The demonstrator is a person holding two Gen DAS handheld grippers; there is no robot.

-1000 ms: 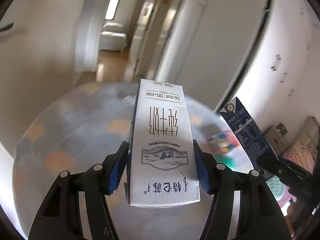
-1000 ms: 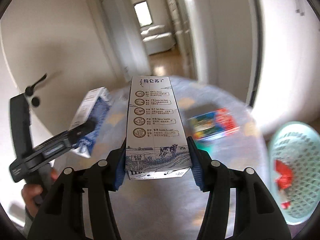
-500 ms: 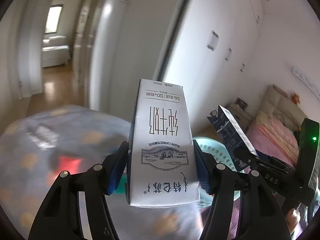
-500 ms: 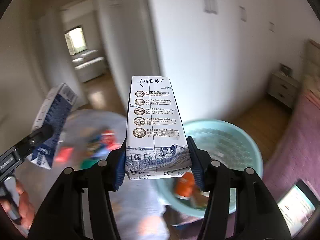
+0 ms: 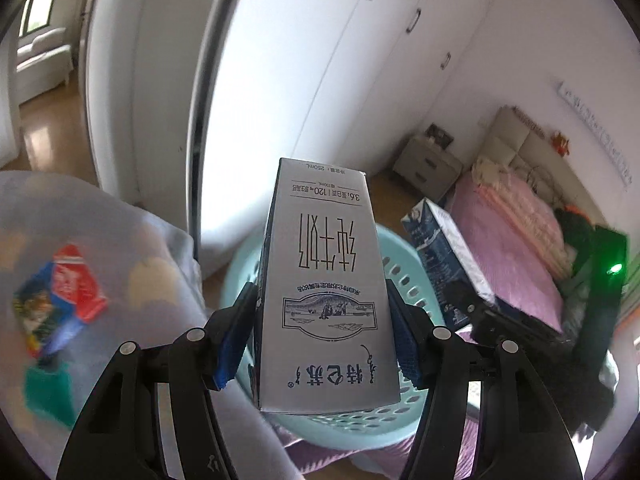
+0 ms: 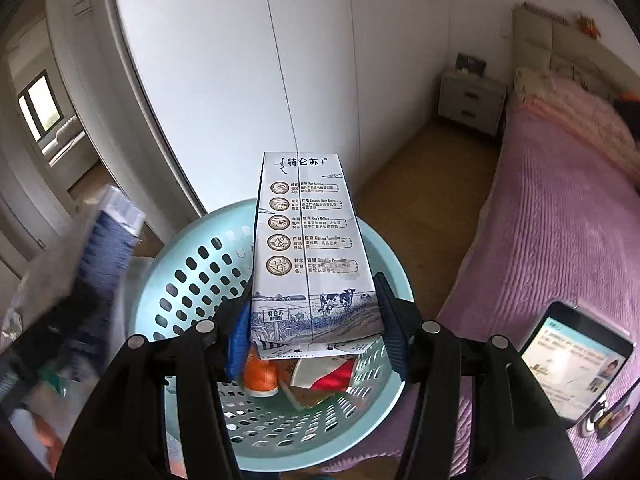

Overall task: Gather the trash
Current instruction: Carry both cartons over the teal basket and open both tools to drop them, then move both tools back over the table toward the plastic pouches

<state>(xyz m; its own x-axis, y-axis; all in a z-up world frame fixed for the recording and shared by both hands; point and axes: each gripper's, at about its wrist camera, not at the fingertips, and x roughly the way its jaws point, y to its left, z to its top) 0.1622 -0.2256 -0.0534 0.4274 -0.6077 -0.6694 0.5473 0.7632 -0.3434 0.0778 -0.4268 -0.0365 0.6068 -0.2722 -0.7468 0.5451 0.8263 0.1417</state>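
Beyond the right gripper point(image 6: 314, 330) stand white wardrobe doors point(image 6: 320, 80), a pink bed point(image 6: 560, 240) to its right. Directly beneath lies the turquoise basket point(image 6: 188, 280) holding wrappers point(image 6: 320, 380). Each gripper pinches a milk carton point(image 6: 308, 256); the left gripper point(image 5: 320, 332) holds its carton point(image 5: 326, 300) over the basket's rim.

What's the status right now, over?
Left gripper shut on a milk carton. Right gripper shut on a second carton. Both above the teal basket, some trash already inside. Nothing in the way.
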